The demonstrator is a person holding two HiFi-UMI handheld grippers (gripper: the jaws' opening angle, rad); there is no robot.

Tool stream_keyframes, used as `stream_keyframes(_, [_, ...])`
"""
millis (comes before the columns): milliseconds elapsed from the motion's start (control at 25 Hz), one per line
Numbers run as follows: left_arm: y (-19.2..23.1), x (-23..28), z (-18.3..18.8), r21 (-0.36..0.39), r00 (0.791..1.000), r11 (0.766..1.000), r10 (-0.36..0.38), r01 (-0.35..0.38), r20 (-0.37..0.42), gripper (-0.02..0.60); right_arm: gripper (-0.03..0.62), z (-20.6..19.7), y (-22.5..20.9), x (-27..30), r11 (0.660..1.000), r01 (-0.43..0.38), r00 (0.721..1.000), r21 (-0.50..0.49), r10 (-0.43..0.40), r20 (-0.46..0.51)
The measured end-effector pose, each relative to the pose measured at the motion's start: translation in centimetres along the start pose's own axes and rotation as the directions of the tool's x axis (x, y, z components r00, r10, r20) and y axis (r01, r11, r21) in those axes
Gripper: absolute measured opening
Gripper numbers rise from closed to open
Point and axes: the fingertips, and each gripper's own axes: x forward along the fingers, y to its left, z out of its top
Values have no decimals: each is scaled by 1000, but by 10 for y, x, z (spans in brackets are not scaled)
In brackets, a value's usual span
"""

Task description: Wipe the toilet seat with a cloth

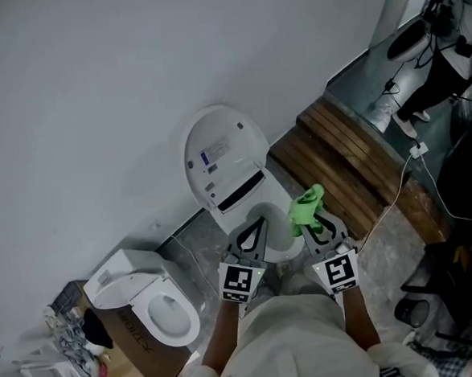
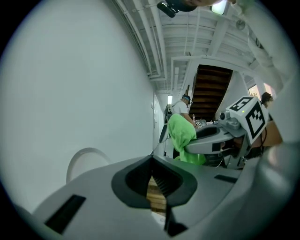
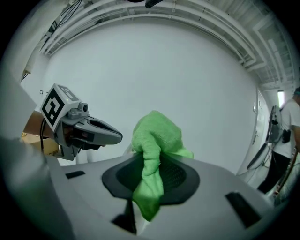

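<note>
**Green cloth (image 1: 306,205) pinched in my right tongs (image 1: 313,220), left tongs (image 1: 253,225) closed on nothing**

Head view first. I'm looking pretty much straight down at a white toilet (image 1: 261,258) set against a grey wall (image 1: 92,89). Its lid (image 1: 224,152) is up and leaning back at the wall. The toilet seat (image 1: 277,241) is down below it, and both tongs point at it side by side. The left ones are over the left part of the seat and the right ones are by its right edge. The cloth bunches up out of the right tips, just at that edge. Whether it actually touches the seat, I can't tell from up here. Right of the toilet is a slatted wooden platform (image 1: 342,156) with a white cable (image 1: 397,187) trailing over it. Down in the lower left corner, well apart, a second white toilet (image 1: 151,302) sits on a cardboard box (image 1: 139,356).

Left gripper view: the left tongs (image 2: 152,161) have their dark pads together at the tip, with nothing caught in them. Only a thin slit lower down shows some wooden slats behind. Just beside them, off to the right, are the right tongs (image 2: 220,136) with the cloth (image 2: 182,136) hanging off the front. The raised lid (image 2: 86,161) curves up on the left against the wall.

Right gripper view: the right tongs (image 3: 152,166) are clamped on the cloth (image 3: 157,136). One wad sticks up above the pads and a tail droops down between them. The left tongs (image 3: 91,132) sit off to the left, near but not touching, with their marker cube (image 3: 54,105) behind.
</note>
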Motion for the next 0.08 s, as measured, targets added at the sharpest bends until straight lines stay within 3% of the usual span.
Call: stream_keyframes(80, [-7,-3,3,-1,1000,1000,-7,7,11,12,94,2,0,-9,1000,14,1000,-7,-14,-1])
